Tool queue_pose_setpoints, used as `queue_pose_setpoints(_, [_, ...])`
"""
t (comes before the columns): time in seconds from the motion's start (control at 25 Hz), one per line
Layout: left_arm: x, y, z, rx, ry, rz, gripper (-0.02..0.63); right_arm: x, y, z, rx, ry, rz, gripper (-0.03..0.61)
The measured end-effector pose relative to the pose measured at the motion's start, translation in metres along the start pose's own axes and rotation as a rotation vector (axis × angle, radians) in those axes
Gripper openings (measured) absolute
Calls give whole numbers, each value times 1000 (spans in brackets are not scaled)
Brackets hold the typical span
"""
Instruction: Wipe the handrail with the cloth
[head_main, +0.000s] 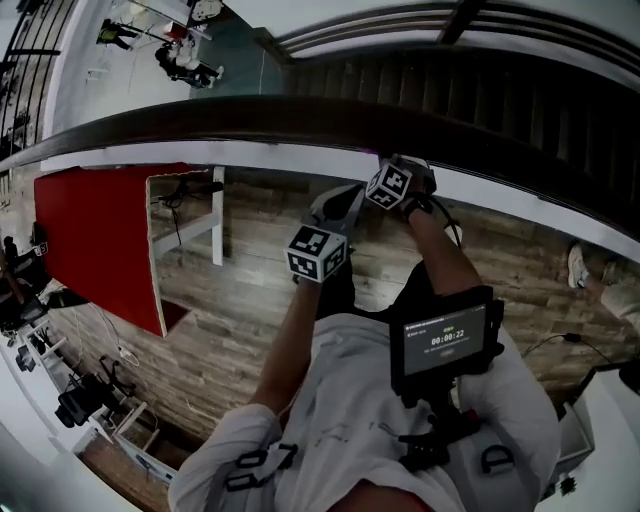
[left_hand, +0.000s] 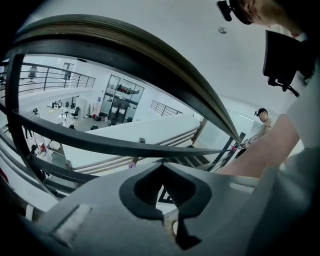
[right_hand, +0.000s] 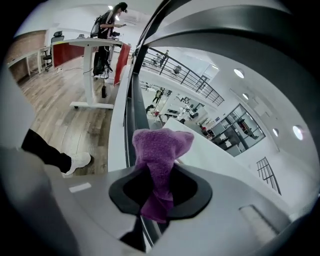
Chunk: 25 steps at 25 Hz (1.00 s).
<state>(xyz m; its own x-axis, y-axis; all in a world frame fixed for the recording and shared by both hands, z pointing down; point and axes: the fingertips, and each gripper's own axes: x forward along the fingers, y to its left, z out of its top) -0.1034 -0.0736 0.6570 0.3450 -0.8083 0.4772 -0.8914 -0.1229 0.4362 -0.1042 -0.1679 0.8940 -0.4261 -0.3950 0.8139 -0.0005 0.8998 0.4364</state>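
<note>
**Right gripper** (right_hand: 159, 194): jaws clamped on the purple cloth (right_hand: 161, 150). The cloth is bunched, with a rounded tuft standing proud of the jaw tips and a short tail hanging behind them. Probable reason for this hold: the soft tuft meets the rail first and the hard jaws stay off the finish.

**Cloth, location:** in the right gripper, raised to the near edge of the handrail (head_main: 250, 122), to the person's right of centre in the head view. Whether the cloth actually touches the rail cannot be told.

**Left gripper** (left_hand: 167, 210): jaws together, nothing between them. It sits lower than the right gripper and back from the rail, just beside the right arm. Judged idle, kept out of the wiping path.

**Handrail:** dark, broad and gently curved. It runs across the whole head view and arcs overhead in the left gripper view, so both grippers approach it from the walkway side. Thin dark bars (left_hand: 100, 145) run below it.

**Surroundings:** wooden floor (head_main: 250, 300) underfoot, with a red panel (head_main: 95, 235) to the left. A white-legged table (right_hand: 90, 42) stands well apart, with a person standing at it. An open lower level lies beyond the rail.
</note>
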Motion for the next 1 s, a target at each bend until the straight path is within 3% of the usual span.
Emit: queue_pose_setpoints(1.0, [110,-130,-29,95,139,-229,-2,-77,-62,-211,236,162,-160,64])
